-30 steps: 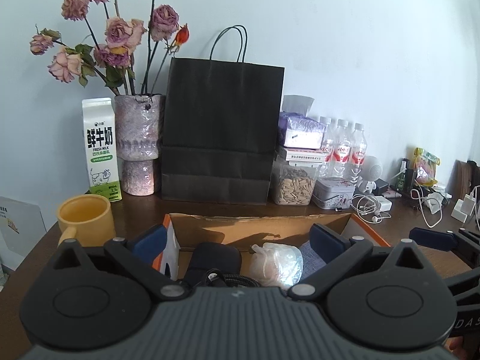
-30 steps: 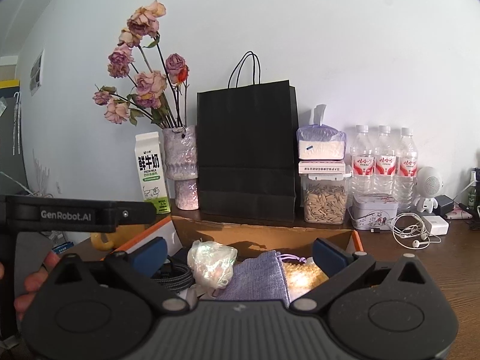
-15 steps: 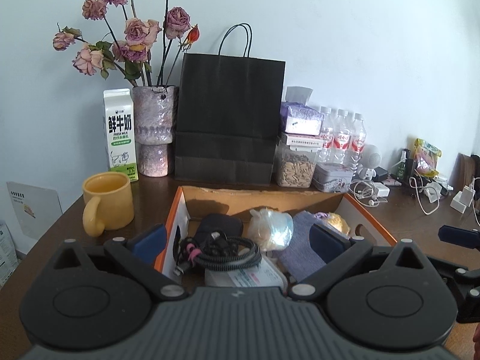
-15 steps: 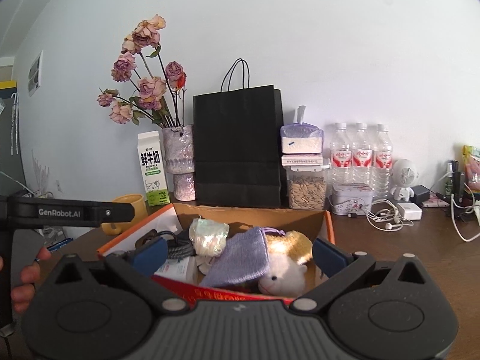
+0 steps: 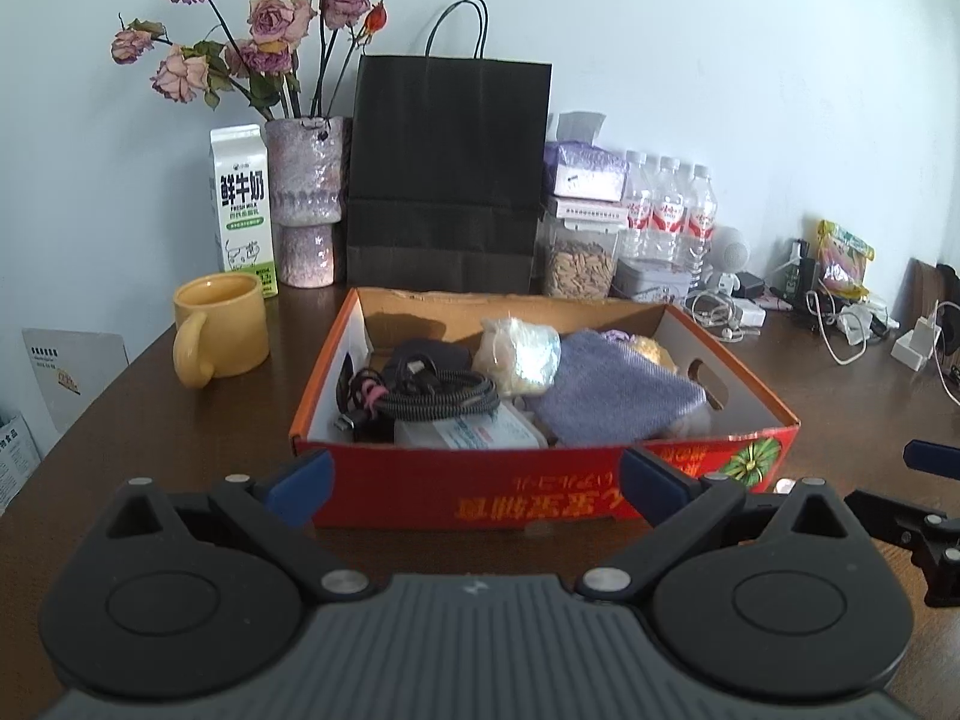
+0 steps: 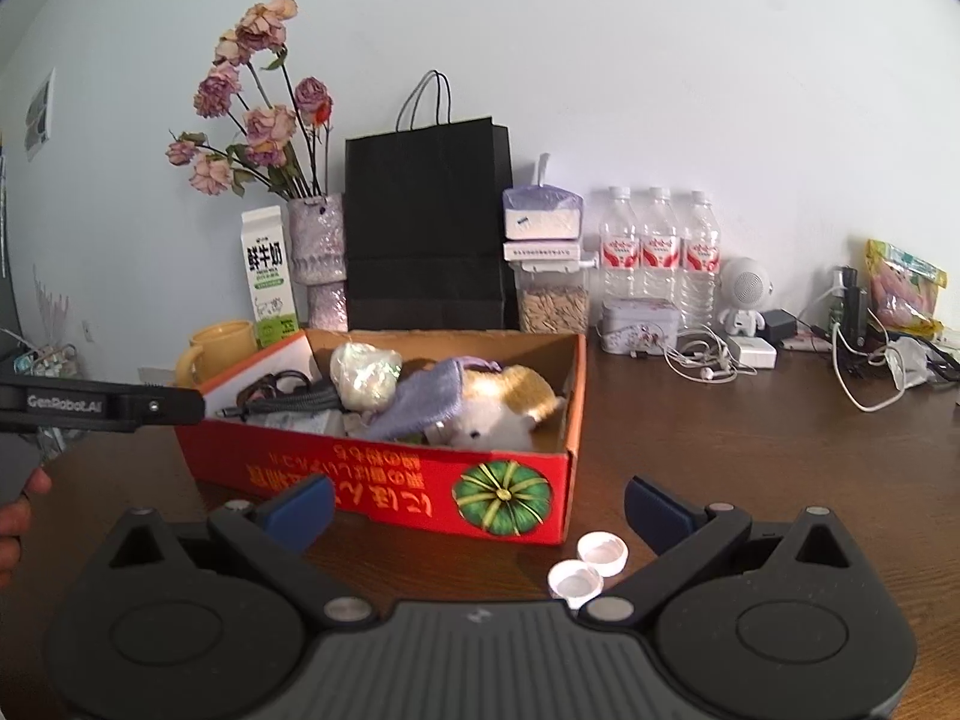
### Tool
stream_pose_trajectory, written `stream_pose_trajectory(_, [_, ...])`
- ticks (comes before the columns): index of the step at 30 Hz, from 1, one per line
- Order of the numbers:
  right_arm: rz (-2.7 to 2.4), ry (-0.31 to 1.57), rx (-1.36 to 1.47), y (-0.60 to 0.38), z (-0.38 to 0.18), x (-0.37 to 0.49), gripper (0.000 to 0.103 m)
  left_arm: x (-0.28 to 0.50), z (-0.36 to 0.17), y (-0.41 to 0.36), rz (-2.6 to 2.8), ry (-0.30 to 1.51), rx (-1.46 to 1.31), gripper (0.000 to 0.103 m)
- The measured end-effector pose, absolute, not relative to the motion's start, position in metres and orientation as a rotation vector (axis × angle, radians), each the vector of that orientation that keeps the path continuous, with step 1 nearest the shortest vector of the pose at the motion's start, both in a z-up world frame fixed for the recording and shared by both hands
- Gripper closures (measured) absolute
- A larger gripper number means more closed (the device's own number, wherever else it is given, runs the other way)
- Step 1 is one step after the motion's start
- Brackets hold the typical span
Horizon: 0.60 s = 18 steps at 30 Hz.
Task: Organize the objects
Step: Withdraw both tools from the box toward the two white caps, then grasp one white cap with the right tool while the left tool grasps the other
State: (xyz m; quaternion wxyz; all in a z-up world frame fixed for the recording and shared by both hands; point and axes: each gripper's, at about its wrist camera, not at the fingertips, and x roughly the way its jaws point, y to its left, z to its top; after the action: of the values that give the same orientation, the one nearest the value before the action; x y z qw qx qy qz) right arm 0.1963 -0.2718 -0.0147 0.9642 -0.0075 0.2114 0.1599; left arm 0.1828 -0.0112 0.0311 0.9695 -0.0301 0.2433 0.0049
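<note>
A red cardboard box sits on the brown table. Inside lie a coiled black cable, a crinkly clear bag, a purple cloth pouch, a white packet and a white and tan plush toy. My left gripper hangs open just before the box's near wall, holding nothing. My right gripper is open too, in front of the box's right corner. Two white bottle caps lie on the table between its fingers.
A yellow mug, milk carton, vase of dried roses, black paper bag, seed jar, water bottles, tin and tangled cables with chargers line the back and right. The left gripper's body shows at left.
Both grippers have pulled back and risen away from the box, so its red near wall and the bottle caps now show. The box's contents have not moved.
</note>
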Motion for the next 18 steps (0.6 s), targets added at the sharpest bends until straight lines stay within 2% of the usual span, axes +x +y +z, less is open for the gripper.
stream_pose_trajectory(4, [0.308,0.48,-0.043,-0.277,-0.027,0.204,0.0,0.178,0.023,-0.015,0.016,0.522,-0.059,0.0])
stream_pose_trajectory(5, [0.306,0.497,-0.046,-0.277,-0.031,0.208,0.003,0.177,0.022,-0.015,0.017,0.528,-0.059,0.0])
stream_pose_trajectory(9, [0.301,0.577,-0.039,-0.279,-0.05,0.23,0.025,0.174,0.018,-0.018,0.021,0.545,-0.059,0.0])
stream_pose_trajectory(13, [0.279,0.636,-0.043,-0.278,-0.064,0.251,0.039,0.173,0.016,-0.02,0.026,0.553,-0.057,0.0])
stream_pose_trajectory(18, [0.279,0.676,-0.057,-0.274,-0.076,0.264,0.068,0.174,0.016,-0.023,0.028,0.557,-0.053,0.0])
